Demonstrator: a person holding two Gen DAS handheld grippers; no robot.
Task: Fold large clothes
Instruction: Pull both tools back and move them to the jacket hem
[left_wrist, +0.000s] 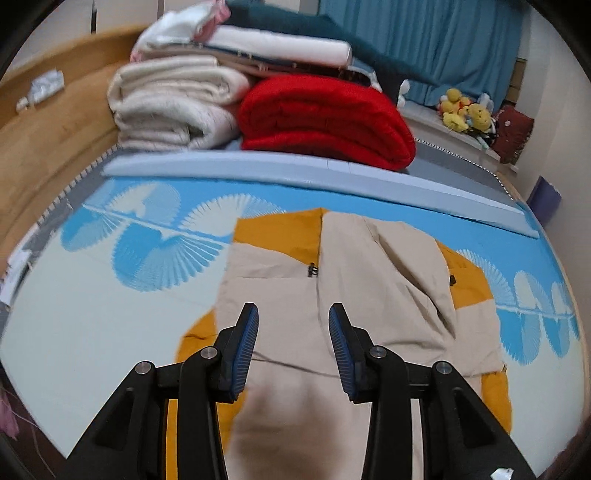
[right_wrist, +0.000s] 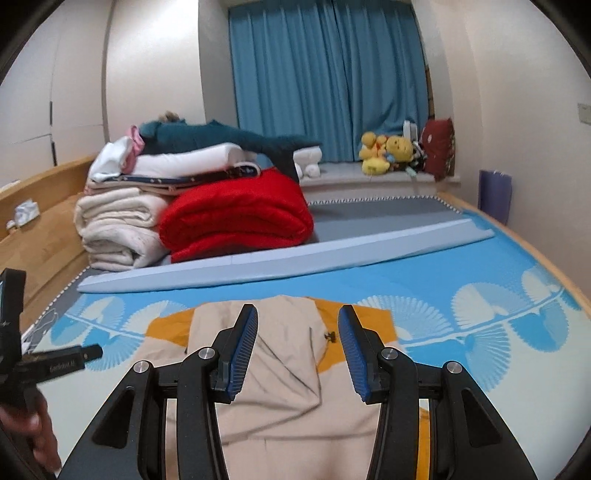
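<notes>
On the far left of the bed, against the wooden headboard (right_wrist: 40, 236), sits a stack of cream blankets (left_wrist: 173, 107), a folded red quilt (left_wrist: 325, 118) just to its right. Nearer, the beige-and-mustard jacket (left_wrist: 369, 280) lies spread on the blue-patterned sheet (left_wrist: 498, 243). Above it hang the left gripper (left_wrist: 293, 321) and the right gripper (right_wrist: 297, 321) — both partly parted, their blue pads clear of the fabric, grasping nothing.

My left gripper (left_wrist: 293, 314) hangs above the beige-and-mustard jacket (left_wrist: 369, 295), jaws parted, nothing between them. Beyond the jacket lies a pale blue strip (left_wrist: 295, 168), then the red blanket (left_wrist: 325, 114).
</notes>
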